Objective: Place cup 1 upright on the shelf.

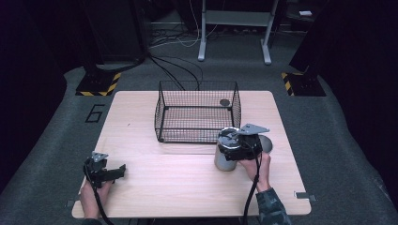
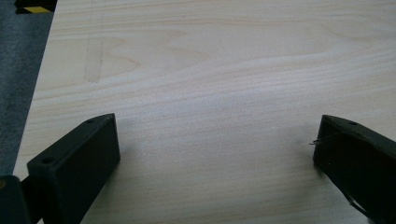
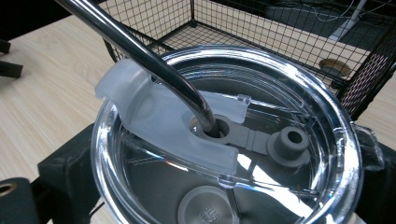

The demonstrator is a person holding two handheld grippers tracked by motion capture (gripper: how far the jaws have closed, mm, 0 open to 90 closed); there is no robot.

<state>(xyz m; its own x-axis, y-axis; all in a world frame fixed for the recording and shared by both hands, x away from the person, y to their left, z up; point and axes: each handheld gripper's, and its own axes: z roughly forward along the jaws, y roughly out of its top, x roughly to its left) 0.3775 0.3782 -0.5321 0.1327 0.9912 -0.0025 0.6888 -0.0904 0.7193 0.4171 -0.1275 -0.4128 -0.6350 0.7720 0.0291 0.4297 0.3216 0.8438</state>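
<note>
So here's where I'm at. My right gripper (image 1: 231, 146) has its jaws on either side of the steel tumbler (image 1: 224, 159), up near the rim, and from the right gripper view they look pressed against the cup just under the clear lid (image 3: 224, 135). I'd call that a proper pinch, though the contact itself sits mostly behind the lid edge. The metal straw (image 3: 140, 51) pokes through the lid's hole and leans off toward the upper left of that view.

The tumbler stands upright on the table (image 1: 155, 187), on the right side, just in front of the near right corner of the wire basket (image 1: 197, 112). The basket holds nothing as far as I can see, apart from what looks like a round grommet in the tabletop showing through the mesh.

My left gripper (image 1: 104, 172) sits at the near left corner, well apart from everything, jaws spread wide with bare wood between them in the left gripper view.

Progress-wise: I'd say the grab is done and that's about it. The cup isn't off the table as far as I can judge, and it's clearly not in the basket. If the basket is where it's headed, the lift, the carry over the front wall and the set-down are all left.
</note>
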